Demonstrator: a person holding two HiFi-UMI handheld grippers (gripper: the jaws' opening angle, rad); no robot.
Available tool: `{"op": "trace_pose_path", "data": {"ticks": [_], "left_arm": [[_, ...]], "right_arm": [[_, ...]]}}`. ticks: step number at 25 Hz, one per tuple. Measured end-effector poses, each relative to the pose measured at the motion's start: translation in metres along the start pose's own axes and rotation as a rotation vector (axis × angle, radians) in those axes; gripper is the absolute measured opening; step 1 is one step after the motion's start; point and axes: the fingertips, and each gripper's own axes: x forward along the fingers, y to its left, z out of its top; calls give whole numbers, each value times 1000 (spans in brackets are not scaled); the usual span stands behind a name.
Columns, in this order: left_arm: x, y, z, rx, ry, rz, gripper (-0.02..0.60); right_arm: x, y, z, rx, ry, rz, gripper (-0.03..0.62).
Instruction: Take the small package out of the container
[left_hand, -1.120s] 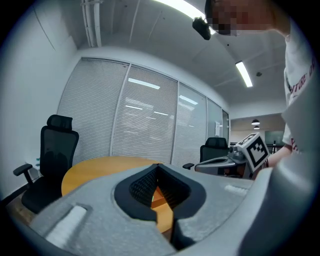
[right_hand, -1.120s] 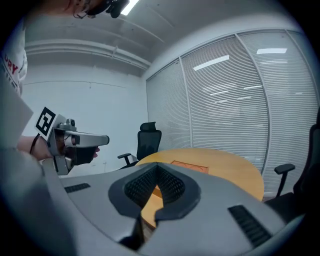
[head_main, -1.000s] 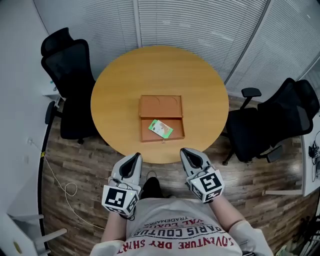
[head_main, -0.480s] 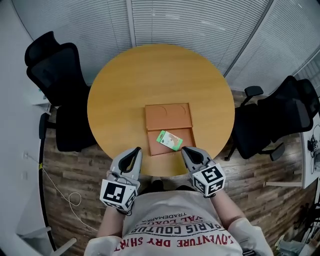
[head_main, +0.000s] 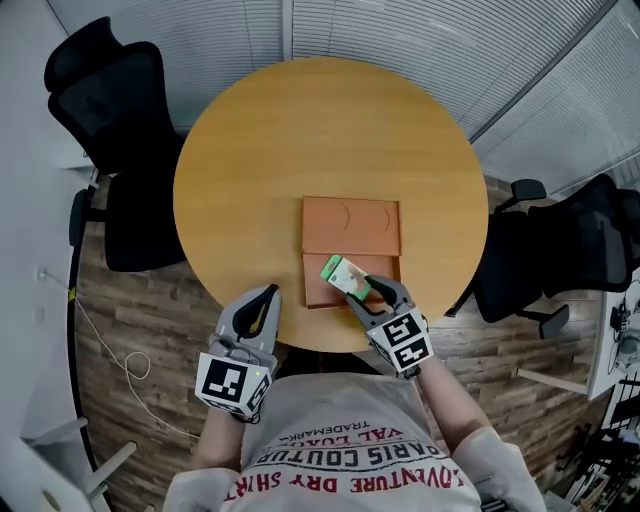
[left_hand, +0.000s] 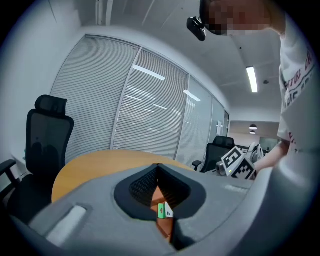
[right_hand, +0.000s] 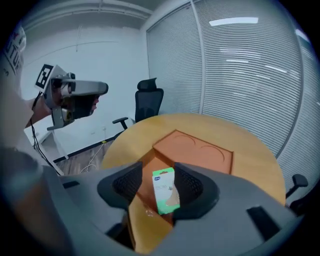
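Note:
An orange container (head_main: 350, 225) lies open near the front edge of the round wooden table (head_main: 260, 150). In its near tray lies the small green and white package (head_main: 343, 274). My right gripper (head_main: 369, 290) reaches down into that tray. Its jaws have just been opening and stand open, with the package (right_hand: 165, 192) lying between them. I see a gap beside the left pad. My left gripper (head_main: 268, 293) hovers at the table's front edge, left of the container, tips together with nothing in them. Through its jaws I glimpse the package (left_hand: 164, 211).
Black office chairs stand at the table's back left (head_main: 100, 100) and right (head_main: 570, 250). A white cable (head_main: 120, 350) loops on the wood floor at the left. Window blinds run behind the table.
Both grippers have moved forward towards the table. The right one has dropped into the container's tray and its jaws have opened around the package. The left one has reached the table's edge.

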Motion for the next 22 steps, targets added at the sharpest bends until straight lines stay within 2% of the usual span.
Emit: {"op": "trace_pose_path", "data": {"ticks": [3,11,18,22], "left_arm": [[8,5,-9,-31,24,23,9],[14,5,-31,-86,74,61,9],[13,14,-39,-108,82,98,9],[14,16,-45,-120,88,103,9]], "right_arm": [[24,-7,-16,-31,81,28,252],[76,-16,-69,-73,377,116,359],[99,-23,-93,-120,532,98,366],[104,-24,-96,-131,549,79,373]]}}
